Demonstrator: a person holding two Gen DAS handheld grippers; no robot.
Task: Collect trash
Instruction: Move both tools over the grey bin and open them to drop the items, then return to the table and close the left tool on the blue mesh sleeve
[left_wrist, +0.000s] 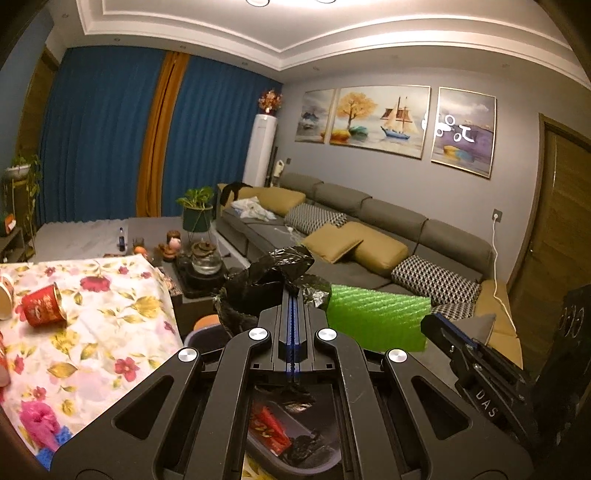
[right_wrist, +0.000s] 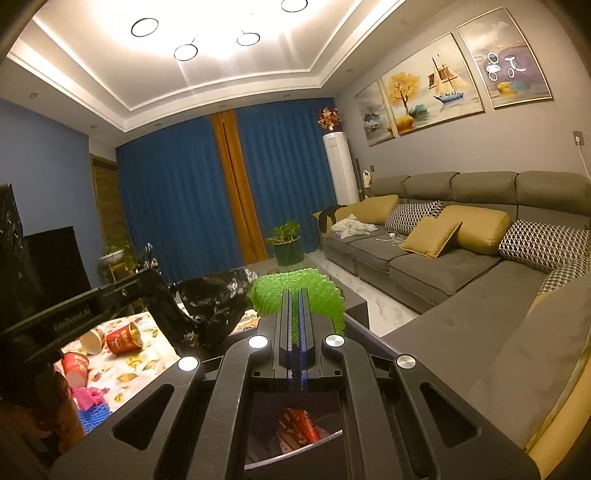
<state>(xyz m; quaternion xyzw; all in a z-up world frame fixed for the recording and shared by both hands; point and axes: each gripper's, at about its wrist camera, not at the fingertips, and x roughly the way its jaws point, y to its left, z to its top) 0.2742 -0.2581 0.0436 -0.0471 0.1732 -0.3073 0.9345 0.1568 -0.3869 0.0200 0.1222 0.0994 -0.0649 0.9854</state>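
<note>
A: Over the bin (left_wrist: 295, 439), what does each hand-held gripper have?

B: The left hand-held gripper (left_wrist: 293, 295) is clamped tight on a crinkled, glossy black plastic bag (left_wrist: 269, 280). The right hand-held gripper (right_wrist: 298, 295) is closed on a bumpy green foam sheet (right_wrist: 295, 291), ridged like netting.

A: And the rest of the trash?

B: On the surface (left_wrist: 110, 332), under a floral cloth: a red paper cup (left_wrist: 44, 308) on its side, plus pink (left_wrist: 37, 417) and blue foam (left_wrist: 46, 456) scraps. Red wrappers (right_wrist: 299, 428) lie inside the bin.
</note>
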